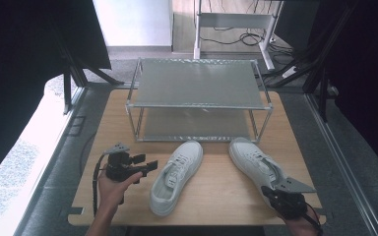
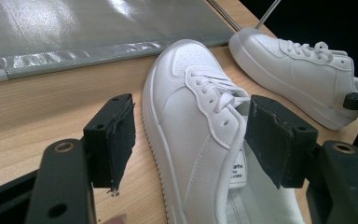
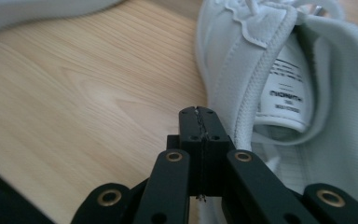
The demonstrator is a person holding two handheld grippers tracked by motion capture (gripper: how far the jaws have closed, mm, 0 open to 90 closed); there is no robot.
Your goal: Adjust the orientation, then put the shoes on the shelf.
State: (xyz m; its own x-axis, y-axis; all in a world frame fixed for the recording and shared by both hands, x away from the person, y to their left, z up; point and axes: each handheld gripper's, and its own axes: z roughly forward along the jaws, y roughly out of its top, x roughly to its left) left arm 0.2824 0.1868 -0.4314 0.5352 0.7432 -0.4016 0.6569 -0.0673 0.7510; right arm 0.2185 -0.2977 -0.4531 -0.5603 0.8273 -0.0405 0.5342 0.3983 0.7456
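The right sneaker [image 1: 257, 164], light and soft-collared (stiffer at the sole), suits a heel-rim grip; right tongs [image 3: 199, 114] closed empty, left tongs [image 2: 191, 140] wide open.

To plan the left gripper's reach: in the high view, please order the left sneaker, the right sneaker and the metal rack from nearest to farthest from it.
From the left gripper:
1. Left sneaker, just beside it.
2. Metal rack, behind, at the table's far side.
3. Right sneaker, across, by the right gripper.

Wooden table [image 1: 216, 191] bears two sneakers [image 1: 176, 177] (white) and rack [image 1: 197, 81].
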